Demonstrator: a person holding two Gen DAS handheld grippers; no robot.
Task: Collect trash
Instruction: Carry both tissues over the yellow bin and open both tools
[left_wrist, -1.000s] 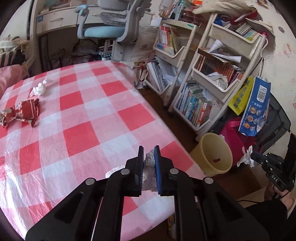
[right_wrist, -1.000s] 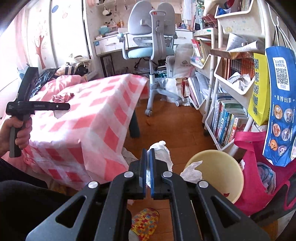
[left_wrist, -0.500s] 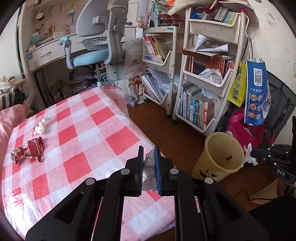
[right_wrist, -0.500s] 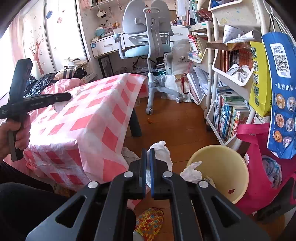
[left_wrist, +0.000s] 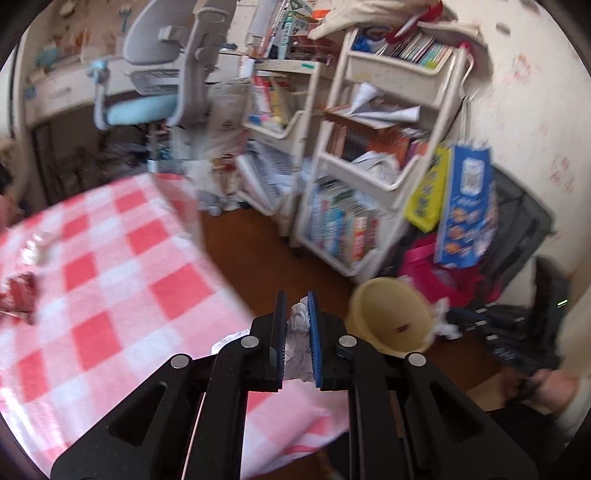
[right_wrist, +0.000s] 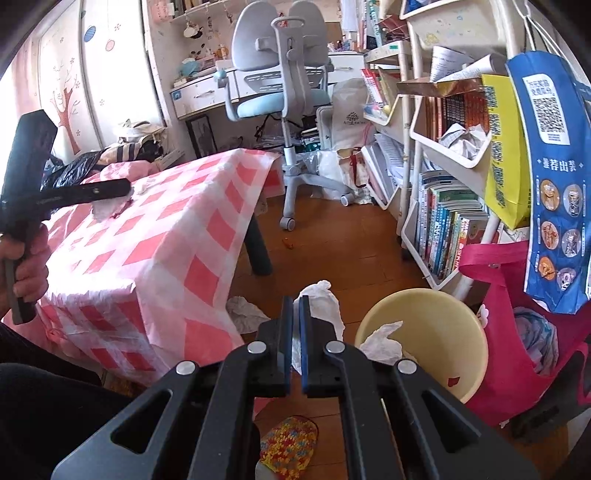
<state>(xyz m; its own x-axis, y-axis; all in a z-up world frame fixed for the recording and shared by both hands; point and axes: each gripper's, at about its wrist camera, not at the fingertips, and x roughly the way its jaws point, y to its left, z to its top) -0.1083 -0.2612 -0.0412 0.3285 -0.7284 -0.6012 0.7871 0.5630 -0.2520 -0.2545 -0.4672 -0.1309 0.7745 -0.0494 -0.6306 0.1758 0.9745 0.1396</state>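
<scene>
The left tool (left_wrist: 296, 308) is clamped on a crumpled white tissue (left_wrist: 298, 320), carried in the air past the tabletop's edge and short of the yellow bin (left_wrist: 391, 317) on the floor. The right tool (right_wrist: 296, 314) is likewise pinched shut on a white wad of paper (right_wrist: 322, 308), hanging just beside the bin's rim (right_wrist: 369, 325).

Judging by how things lie, the task is partly done. White paper (right_wrist: 382, 338) already drapes over the bin's near edge, and a small red scrap (right_wrist: 451, 380) shows inside. Both held pieces are not yet dropped. Left to gather: a red wrapper (left_wrist: 16, 295) and a pale scrap (left_wrist: 37, 251) at the far side of the tabletop, blurred in the left view, plus a crumpled tissue (right_wrist: 245, 314) on the floor under the hanging cloth.

The tabletop (left_wrist: 110, 295) wears a pink-and-white checked plastic cloth that drapes over its sides. The floor (right_wrist: 332, 240) is brown wood. Around it stand white shelf carts (right_wrist: 454, 166) crammed with books and loose paper, a blue printed bag (right_wrist: 546, 184) hanging from one, a magenta bag (right_wrist: 517, 354) beside the bin, and a grey-and-blue desk chair (right_wrist: 280, 85) at a white desk.
</scene>
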